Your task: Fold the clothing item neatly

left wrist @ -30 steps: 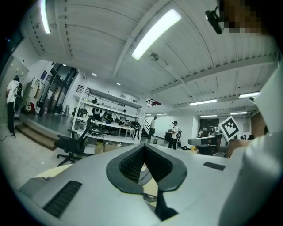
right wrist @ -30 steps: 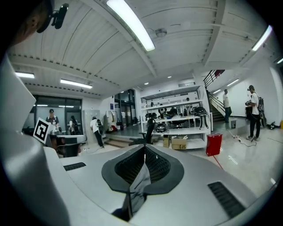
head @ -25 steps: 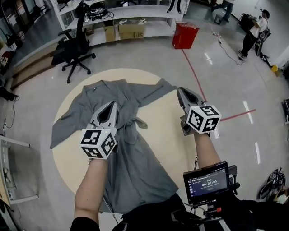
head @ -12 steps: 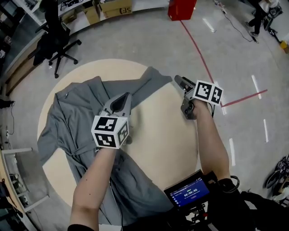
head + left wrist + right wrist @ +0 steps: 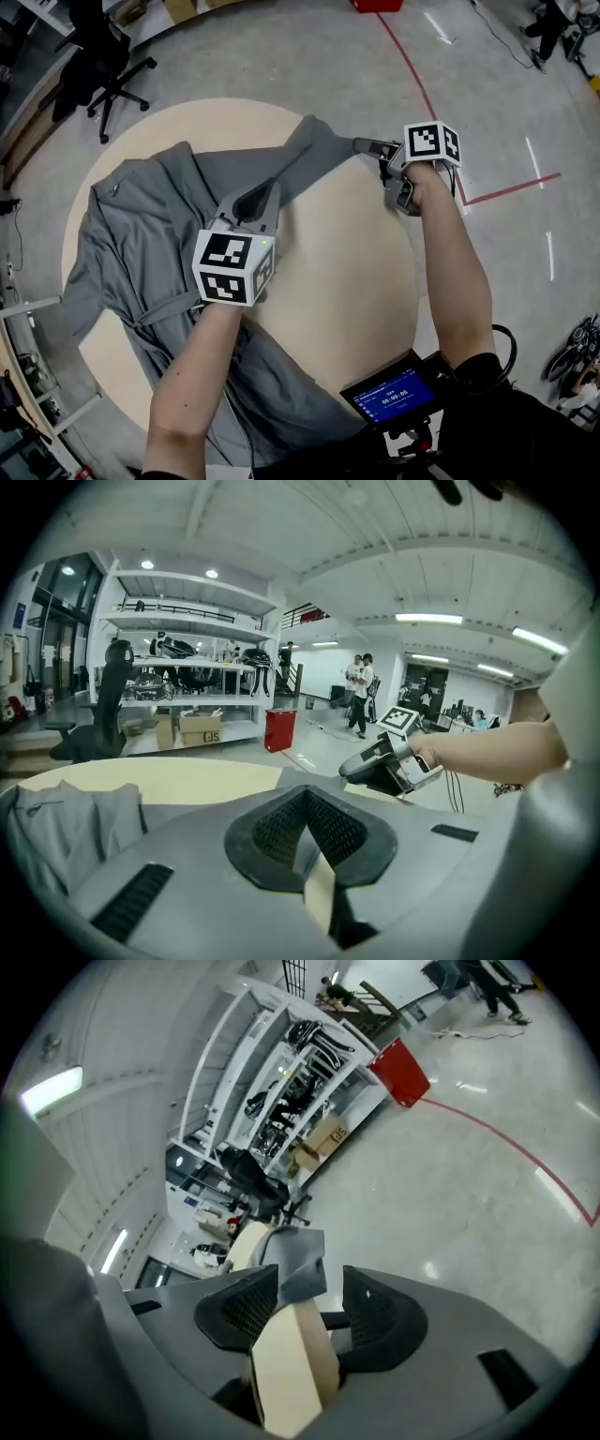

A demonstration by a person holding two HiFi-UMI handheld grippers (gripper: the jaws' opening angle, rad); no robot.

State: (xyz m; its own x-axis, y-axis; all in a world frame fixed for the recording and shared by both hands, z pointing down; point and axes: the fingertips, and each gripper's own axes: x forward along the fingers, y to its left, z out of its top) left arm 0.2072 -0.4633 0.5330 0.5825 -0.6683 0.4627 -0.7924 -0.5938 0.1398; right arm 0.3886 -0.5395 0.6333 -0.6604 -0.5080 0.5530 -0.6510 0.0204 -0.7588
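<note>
A grey robe-like garment [image 5: 178, 202] lies spread on a round beige table [image 5: 337, 272], its right sleeve [image 5: 314, 145] reaching the far right edge. My left gripper [image 5: 265, 190] hovers over the table just below that sleeve, shut with nothing in it; its pads [image 5: 281, 822] meet in the left gripper view. My right gripper [image 5: 363, 145] is at the sleeve's end. Its jaws have just been opening and stand open around the cuff [image 5: 298, 1258] and the table's rim [image 5: 291, 1363], with the pads [image 5: 380, 1312] apart from the cloth.
A black office chair [image 5: 94, 56] stands beyond the table at the far left. A red floor line [image 5: 422, 89] runs past the right side. Shelves [image 5: 178, 667], a red bin [image 5: 278, 728] and standing people [image 5: 361, 691] are farther off. A small screen [image 5: 392, 394] hangs at my chest.
Both grippers came down and forward towards the table. The right one rolled over, opened and reached the right sleeve's end. The left one stayed shut and sank beside the sleeve.
</note>
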